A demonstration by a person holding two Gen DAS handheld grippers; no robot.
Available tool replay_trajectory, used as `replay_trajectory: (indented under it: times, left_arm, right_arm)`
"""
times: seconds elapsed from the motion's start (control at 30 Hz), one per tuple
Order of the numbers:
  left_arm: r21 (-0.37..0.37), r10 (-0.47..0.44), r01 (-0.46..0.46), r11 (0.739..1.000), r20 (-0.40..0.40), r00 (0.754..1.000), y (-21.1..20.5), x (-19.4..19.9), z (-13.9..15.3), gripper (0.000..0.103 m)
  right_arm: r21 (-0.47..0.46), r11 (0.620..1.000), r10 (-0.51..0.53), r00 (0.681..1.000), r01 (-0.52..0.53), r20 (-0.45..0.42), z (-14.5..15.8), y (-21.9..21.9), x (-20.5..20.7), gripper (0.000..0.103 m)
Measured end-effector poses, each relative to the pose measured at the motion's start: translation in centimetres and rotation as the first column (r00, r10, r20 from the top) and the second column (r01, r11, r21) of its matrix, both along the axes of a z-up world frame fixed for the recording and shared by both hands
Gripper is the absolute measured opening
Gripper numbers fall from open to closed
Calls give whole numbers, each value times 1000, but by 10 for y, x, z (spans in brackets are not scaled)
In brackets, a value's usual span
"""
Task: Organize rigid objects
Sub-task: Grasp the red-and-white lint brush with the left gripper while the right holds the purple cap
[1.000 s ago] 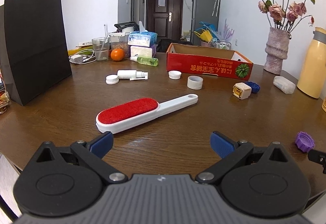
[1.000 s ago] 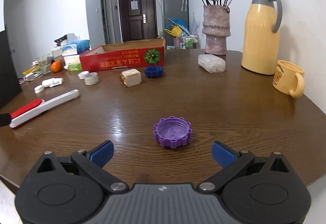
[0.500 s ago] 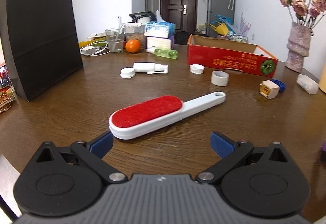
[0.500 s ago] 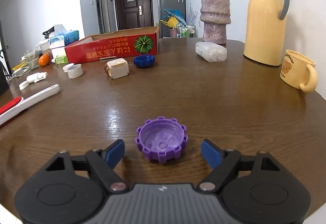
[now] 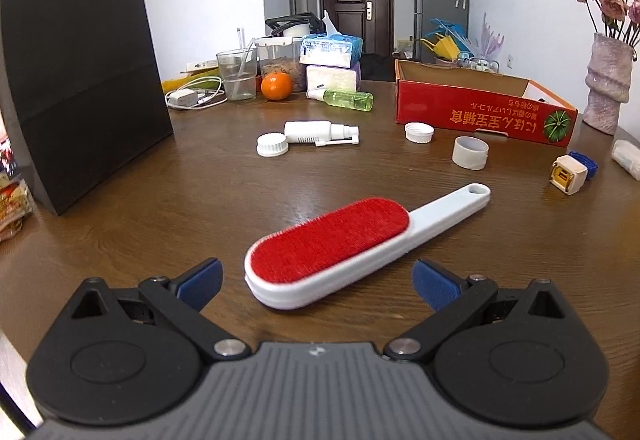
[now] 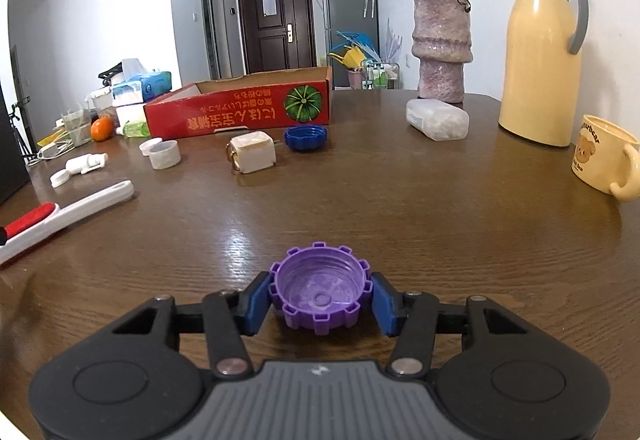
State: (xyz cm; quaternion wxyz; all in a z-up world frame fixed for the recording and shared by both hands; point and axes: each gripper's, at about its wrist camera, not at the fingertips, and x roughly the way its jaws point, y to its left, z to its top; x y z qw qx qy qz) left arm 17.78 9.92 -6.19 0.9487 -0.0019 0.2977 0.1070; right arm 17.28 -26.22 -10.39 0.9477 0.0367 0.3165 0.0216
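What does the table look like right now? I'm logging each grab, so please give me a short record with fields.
right tongs: have just been closing; pads against both sides of the purple cap
purple cap: open side up, resting on the table
left tongs: open, nothing held
lint brush: lying flat just ahead of the left tongs, red side up, handle pointing away to the right
red box: open, at the far side of the table
loose items before the box: blue cap, white caps, white spray bottle
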Motion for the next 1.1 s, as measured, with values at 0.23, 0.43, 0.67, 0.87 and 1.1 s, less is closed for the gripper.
replay_trajectory:
  times: [0.23, 0.43, 0.67, 0.87, 1.1]
  left_arm:
    - [36, -74, 74, 997, -25, 997, 18, 21, -4, 103]
    - [39, -141, 144, 989, -74, 987, 31, 39, -16, 103]
    - [-14, -233, 232, 973, -77, 969, 40, 58, -20, 103]
    - [-40, -257, 254, 966, -107, 960, 36, 61, -28, 95]
    - [-55, -293, 289, 956, -104, 950, 18, 40, -28, 95]
  right_arm:
    - [-19, 1000, -5, 1000, 5, 6, 4, 14, 8, 52]
    - [-33, 999, 2, 1000, -2, 1, 8, 29, 14, 52]
    - [-42, 999, 20, 1000, -20, 2, 10, 44, 21, 52]
    - [-38, 999, 27, 1000, -27, 1, 10, 45, 23, 52]
    - [-20, 999, 33, 999, -33, 3, 8, 40, 20, 52]
